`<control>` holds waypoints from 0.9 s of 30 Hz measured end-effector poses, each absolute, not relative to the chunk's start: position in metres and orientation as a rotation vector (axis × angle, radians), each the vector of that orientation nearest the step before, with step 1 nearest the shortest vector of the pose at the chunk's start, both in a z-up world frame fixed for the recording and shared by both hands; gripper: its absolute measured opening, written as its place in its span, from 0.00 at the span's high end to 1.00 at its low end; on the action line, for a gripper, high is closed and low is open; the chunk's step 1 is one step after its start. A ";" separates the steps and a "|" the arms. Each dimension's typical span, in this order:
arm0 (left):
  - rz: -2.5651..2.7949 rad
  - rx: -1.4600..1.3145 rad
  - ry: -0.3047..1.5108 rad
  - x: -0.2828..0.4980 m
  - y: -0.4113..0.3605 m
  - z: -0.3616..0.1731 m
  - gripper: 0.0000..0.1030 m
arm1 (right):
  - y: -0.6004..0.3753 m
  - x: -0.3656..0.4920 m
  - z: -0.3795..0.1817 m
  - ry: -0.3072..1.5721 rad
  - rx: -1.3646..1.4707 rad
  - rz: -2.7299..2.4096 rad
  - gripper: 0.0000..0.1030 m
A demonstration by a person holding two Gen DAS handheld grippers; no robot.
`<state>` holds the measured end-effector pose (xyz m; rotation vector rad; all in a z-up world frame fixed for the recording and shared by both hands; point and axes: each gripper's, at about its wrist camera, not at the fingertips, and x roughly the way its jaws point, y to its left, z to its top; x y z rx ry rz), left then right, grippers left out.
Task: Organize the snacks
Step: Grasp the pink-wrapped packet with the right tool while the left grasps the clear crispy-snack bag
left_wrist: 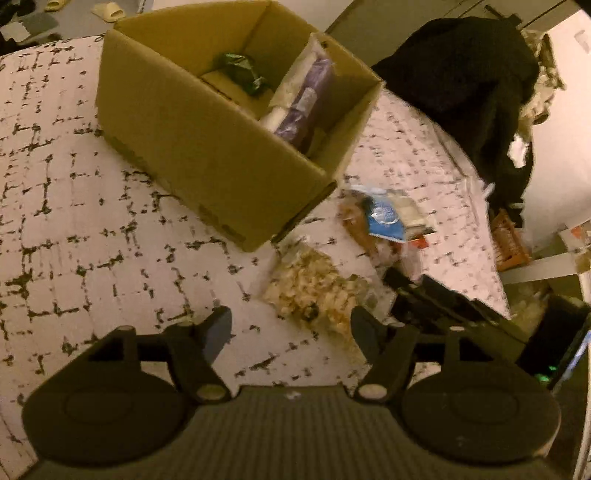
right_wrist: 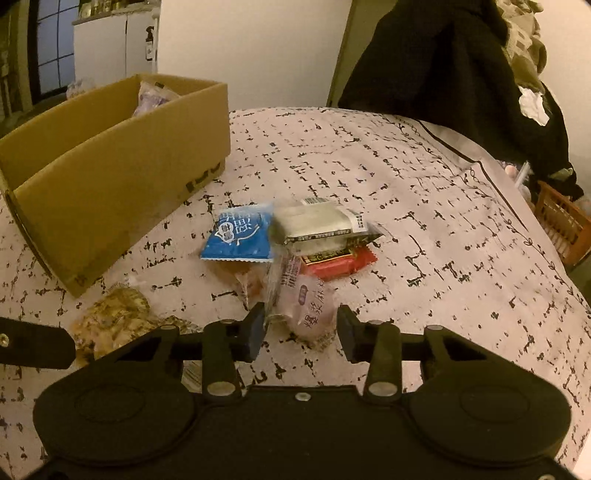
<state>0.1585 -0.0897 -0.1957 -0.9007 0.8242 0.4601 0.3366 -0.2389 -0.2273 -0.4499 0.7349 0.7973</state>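
An open cardboard box (left_wrist: 207, 147) with a divider stands on the patterned bed cover (left_wrist: 74, 206). It holds a green packet (left_wrist: 242, 72) and purple and white packets (left_wrist: 303, 107). My left gripper (left_wrist: 293, 325) is open with nothing between its fingers, and a clear bag of pale puffed snacks (left_wrist: 314, 291) lies just ahead of it. My right gripper (right_wrist: 301, 328) is shut on a pink snack packet (right_wrist: 306, 314) that rests on the cover, with a pad at each of its sides. Beyond it lie a blue packet (right_wrist: 238, 236), a grey-white packet (right_wrist: 317, 221) and a red packet (right_wrist: 340, 264).
A black garment (right_wrist: 436, 59) hangs past the far right of the bed. An orange-brown slatted crate (right_wrist: 561, 221) stands beside the bed's right edge. A white cabinet (right_wrist: 110, 44) is behind the box. Slippers (left_wrist: 110, 11) lie on the floor beyond.
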 end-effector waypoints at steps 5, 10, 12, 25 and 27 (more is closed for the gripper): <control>0.488 -0.935 0.819 0.162 -0.085 -0.201 0.33 | -0.236 0.323 -0.229 0.714 -0.550 0.856 0.61; 0.514 -0.957 0.816 0.166 -0.083 -0.200 0.31 | -0.234 0.301 -0.222 0.719 -0.596 0.975 0.61; 0.524 -0.959 0.817 0.168 -0.084 -0.200 0.30 | -0.234 0.291 -0.220 0.728 -0.609 1.027 0.61; 0.543 -0.865 0.866 0.180 -0.093 -0.201 0.28 | -0.249 0.282 -0.212 0.812 -0.600 1.028 0.61; 0.542 -0.806 0.895 0.186 -0.098 -0.201 0.28 | -0.252 0.285 -0.212 0.814 -0.594 1.007 0.61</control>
